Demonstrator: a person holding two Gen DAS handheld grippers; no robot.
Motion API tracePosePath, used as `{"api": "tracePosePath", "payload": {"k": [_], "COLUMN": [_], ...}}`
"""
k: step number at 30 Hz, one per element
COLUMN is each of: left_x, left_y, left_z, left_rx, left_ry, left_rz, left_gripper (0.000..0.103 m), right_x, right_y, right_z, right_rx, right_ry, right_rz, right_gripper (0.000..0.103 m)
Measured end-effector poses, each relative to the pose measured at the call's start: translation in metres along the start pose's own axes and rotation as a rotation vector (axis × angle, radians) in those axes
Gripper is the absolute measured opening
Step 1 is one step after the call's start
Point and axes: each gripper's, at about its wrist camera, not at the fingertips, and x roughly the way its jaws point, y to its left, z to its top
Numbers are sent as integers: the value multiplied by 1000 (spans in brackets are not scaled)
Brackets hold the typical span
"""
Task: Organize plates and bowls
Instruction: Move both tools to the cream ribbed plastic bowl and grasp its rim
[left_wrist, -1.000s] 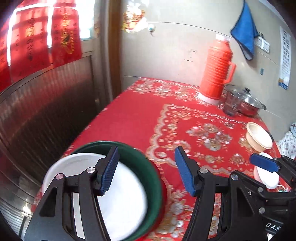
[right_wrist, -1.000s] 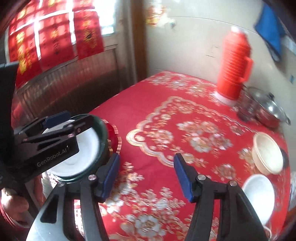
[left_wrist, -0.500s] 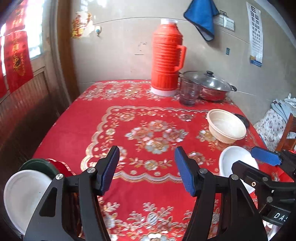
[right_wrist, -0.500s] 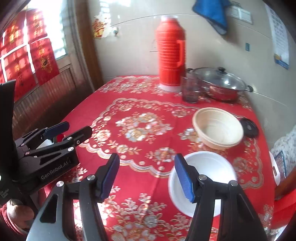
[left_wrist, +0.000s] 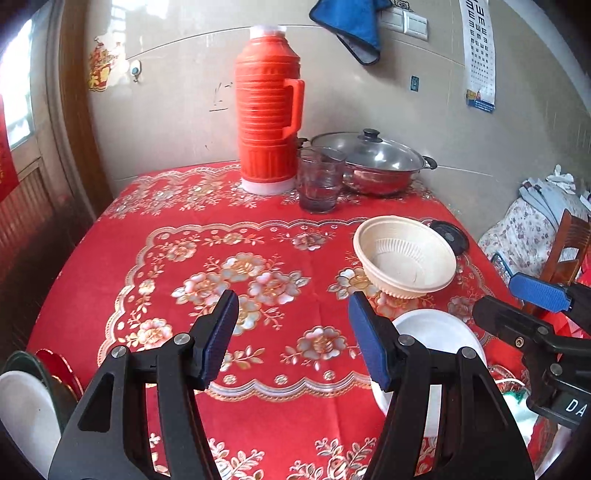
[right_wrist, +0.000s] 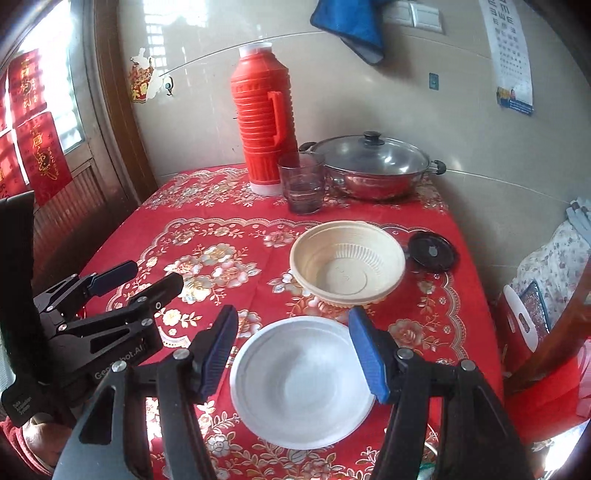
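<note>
My left tongs (left_wrist: 291, 334) hang open over the bare tabletop (left_wrist: 258, 229). My right tongs (right_wrist: 293, 349), open too, frame the white bowl (right_wrist: 301, 380); I should pinch its rim, perhaps the right edge.

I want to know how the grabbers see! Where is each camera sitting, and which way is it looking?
Left wrist: sits on the left gripper, looking across the table at the thermos; its open blue-padded fingers show, with the right gripper at the right edge.
Right wrist: sits on the right gripper, looking down over the white bowl; its open fingers show, with the left gripper at the left.
Both share: thermos, pot, glass, cream bowl, white bowl.
</note>
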Motion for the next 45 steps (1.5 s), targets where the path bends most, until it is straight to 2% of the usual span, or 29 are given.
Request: {"api": "tracePosePath", "payload": {"k": [3, 10, 28, 45], "left_x": [10, 42, 77, 105], "left_y": [-6, -13, -21, -38], "left_z": [4, 13, 29, 43], "left_rx": [8, 12, 14, 16], "left_ry": [6, 81, 120, 167], "left_rz": [-4, -6, 20, 0], "left_gripper": [62, 62, 62, 62], "right_x": [5, 21, 44, 71], "right_y": [-8, -27, -49, -75], "right_z": [2, 13, 24, 38], "right_rx": [4, 22, 40, 83], "right_ry": [8, 23, 57, 104], "right_rz": [-9, -18, -34, -66], "right_gripper": [62, 62, 62, 62]}}
